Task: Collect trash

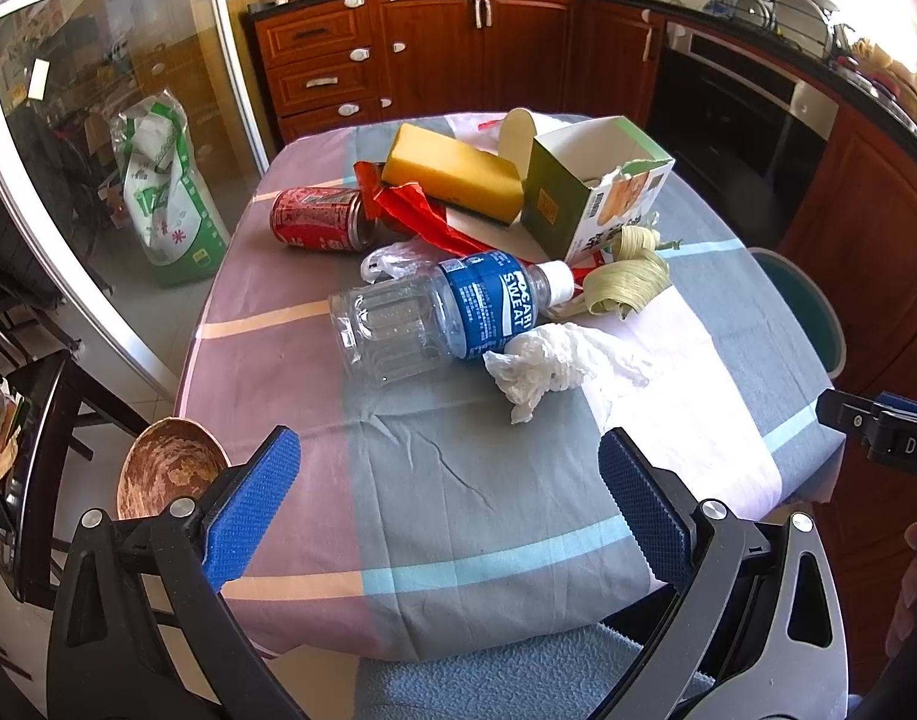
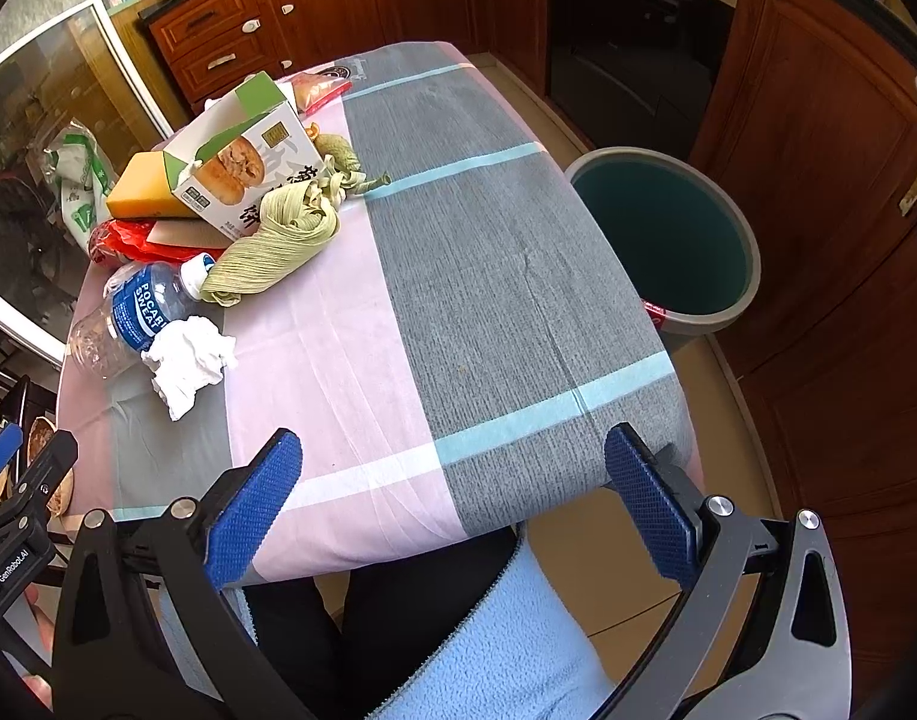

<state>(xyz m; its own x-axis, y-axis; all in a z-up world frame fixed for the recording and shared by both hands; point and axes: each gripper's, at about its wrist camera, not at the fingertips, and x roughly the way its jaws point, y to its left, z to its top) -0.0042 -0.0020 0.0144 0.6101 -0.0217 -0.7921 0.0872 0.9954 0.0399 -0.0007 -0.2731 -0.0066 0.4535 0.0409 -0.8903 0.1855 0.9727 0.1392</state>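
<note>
Trash lies in a pile on the far half of the cloth-covered table: a clear Pocari Sweat bottle on its side, a crumpled white tissue, a red can, a yellow sponge, a red wrapper, an open food box and green corn husks. My left gripper is open and empty above the table's near edge. My right gripper is open and empty over the near right edge. A grey bin with a teal inside stands on the floor to the right of the table.
A wooden bowl sits low at the left of the table. Wooden kitchen cabinets and a black oven line the back and right. A glass sliding door is on the left, with a green-and-white sack behind it.
</note>
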